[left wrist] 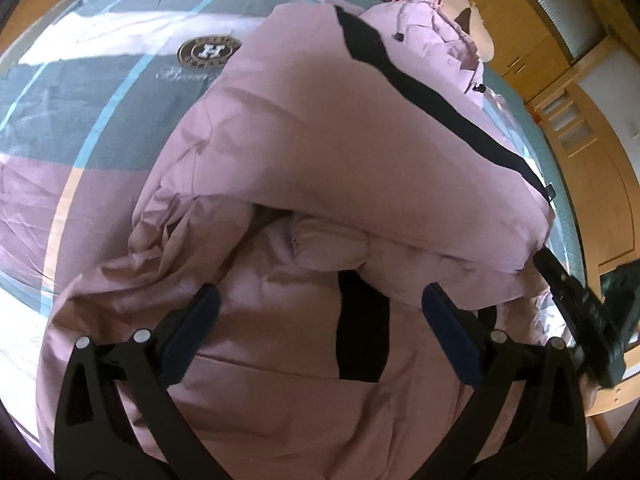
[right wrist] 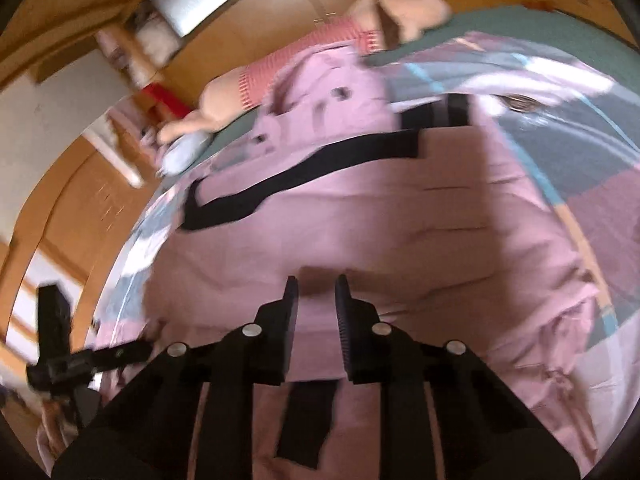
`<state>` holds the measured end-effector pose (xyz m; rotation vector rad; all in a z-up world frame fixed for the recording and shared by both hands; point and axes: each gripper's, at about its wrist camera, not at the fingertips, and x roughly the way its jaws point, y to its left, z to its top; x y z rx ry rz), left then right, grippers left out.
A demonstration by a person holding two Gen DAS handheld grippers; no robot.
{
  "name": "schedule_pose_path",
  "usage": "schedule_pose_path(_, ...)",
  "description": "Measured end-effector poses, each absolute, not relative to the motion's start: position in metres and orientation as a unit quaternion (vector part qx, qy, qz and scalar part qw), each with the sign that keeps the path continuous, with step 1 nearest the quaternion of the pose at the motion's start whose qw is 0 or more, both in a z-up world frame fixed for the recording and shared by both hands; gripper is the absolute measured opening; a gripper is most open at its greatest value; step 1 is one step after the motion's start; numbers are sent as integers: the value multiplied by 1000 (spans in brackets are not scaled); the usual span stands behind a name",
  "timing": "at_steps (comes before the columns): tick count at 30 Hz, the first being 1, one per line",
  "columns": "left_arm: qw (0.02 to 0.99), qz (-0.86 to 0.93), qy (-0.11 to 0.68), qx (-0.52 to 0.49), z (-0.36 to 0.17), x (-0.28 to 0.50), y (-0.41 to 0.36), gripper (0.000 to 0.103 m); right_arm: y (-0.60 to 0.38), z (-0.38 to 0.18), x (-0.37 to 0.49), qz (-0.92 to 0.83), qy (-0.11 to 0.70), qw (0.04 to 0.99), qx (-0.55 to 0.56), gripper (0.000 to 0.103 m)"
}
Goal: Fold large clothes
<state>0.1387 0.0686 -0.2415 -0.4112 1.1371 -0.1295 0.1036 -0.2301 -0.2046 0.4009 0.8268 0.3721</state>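
the left claw [left wrist: 320,300] hovers wide apart over the puffy pink padded coat with black stripes [left wrist: 340,140], holding nothing. the right claw [right wrist: 316,292] is narrow, seemingly empty. the coat lies half-folded on the patchwork-print bed [left wrist: 80,120]. it looks soft, bulky, light, springy; best gripped at hem or seam edges.

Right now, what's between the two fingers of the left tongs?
Only the pink jacket with its black strip, seen from the left wrist. The left tongs stand open.
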Motion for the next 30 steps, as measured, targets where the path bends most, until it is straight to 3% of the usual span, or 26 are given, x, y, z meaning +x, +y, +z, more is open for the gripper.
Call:
schedule_pose_path(3,820,-60,533,-198,-242,137,70,101,-211,-200,98,194,397,885,148,22)
schedule_pose_path(5,820,-60,534,-196,-243,138,69,101,-210,-199,95,186,397,889,132,36)
schedule_pose_path(7,820,-59,536,-194,-245,138,68,101,-219,-193,90,171,374,899,149,68)
schedule_pose_path(10,818,-59,539,-192,-245,140,68,101,-233,-180,84,138,333,919,159,80)
schedule_pose_path(14,810,-53,540,-221,-249,143,78,101,-247,-182,86,51,319,937,134,88)
schedule_pose_path(23,806,-15,535,-252,-253,143,95,99,-253,-221,110,99,395,890,206,88)
schedule_pose_path(24,806,-14,535,-251,-252,143,95,99,-250,-221,109,108,393,890,205,80)
schedule_pose_path(25,807,-12,535,-250,-252,143,95,99,-246,-220,110,117,392,891,198,63)
schedule_pose_path(27,808,-7,535,-248,-252,144,94,99,-235,-218,109,144,394,890,176,40)
schedule_pose_path(28,808,-6,535,-247,-253,144,93,99,-231,-217,108,149,392,892,168,34)
schedule_pose_path(30,808,-2,533,-251,-253,144,95,99,-223,-214,105,158,386,897,147,32)
